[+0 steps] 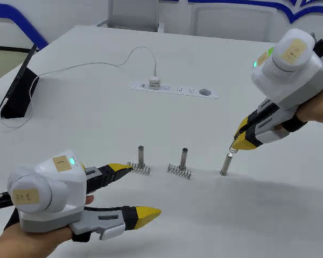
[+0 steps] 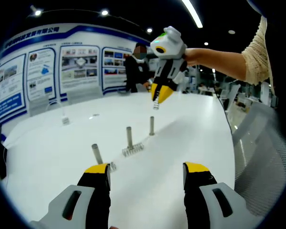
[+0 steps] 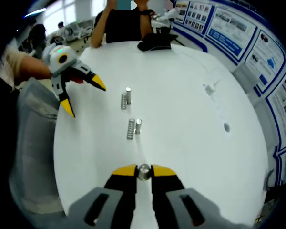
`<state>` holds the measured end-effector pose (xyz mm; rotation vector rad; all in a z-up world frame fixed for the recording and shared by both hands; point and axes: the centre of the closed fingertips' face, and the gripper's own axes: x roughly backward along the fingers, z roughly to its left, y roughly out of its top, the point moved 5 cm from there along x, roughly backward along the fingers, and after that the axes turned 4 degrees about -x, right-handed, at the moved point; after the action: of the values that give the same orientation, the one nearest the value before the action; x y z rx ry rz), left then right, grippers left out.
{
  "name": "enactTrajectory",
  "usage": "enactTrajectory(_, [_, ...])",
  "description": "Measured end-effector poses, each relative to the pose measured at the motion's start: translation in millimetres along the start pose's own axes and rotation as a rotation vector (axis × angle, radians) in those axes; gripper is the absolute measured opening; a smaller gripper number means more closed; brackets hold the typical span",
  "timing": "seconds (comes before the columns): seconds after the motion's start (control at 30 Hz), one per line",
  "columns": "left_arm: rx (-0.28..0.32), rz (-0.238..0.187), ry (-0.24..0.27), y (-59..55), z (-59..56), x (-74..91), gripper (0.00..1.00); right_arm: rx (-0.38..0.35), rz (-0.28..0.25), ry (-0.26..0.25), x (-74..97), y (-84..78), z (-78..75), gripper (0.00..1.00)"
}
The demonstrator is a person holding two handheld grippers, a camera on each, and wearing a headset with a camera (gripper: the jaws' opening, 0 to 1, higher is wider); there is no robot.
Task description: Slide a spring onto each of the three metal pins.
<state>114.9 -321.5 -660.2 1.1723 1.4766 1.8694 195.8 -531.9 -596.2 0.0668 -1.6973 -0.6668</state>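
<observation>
The white table (image 1: 97, 118) runs past the head view on every side. A dark propped device (image 1: 16, 88) at its nine o'clock edge is too dark to identify. In the left gripper view a person (image 2: 133, 71) stands beyond the far edge, blurred. The left gripper (image 1: 144, 189), at seven o'clock in the head view, has its claw spread wide apart and holds nothing. The right gripper (image 1: 240, 141), reaching in from two o'clock, has its claw clamped on one spring. A white power strip (image 1: 175, 90) lies at twelve o'clock from the pins, and a cable (image 1: 91, 64) loops from its plug toward the dark device. Three metal pins stand upright in a row, well apart: the left pin (image 1: 141, 156), the middle pin (image 1: 184, 158) and the right pin (image 1: 226, 164). All three are bare. There are three springs. The held spring (image 1: 233, 148) hangs just over the right pin's top, and I cannot tell whether they touch. In the right gripper view it is seen end-on and hides that pin. One loose spring (image 1: 138, 168) lies flat at the left pin's foot, at six o'clock, partly hidden behind a jaw tip in the left gripper view. The other loose spring (image 1: 179, 171) lies likewise at the middle pin's foot.
</observation>
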Motion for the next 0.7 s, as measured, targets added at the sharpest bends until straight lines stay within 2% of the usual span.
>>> enactTrajectory(0.23, [0.007,0.0,0.006,-1.0,0.9,0.8,0.63,-0.017,0.02,0.016,-10.9,-4.1,-6.1,0.12])
enactTrajectory(0.7, [0.017,0.005,0.008,-5.4,2.0,2.2,0.63,-0.031,0.055,0.038,-26.1,-7.1,-9.1,0.12])
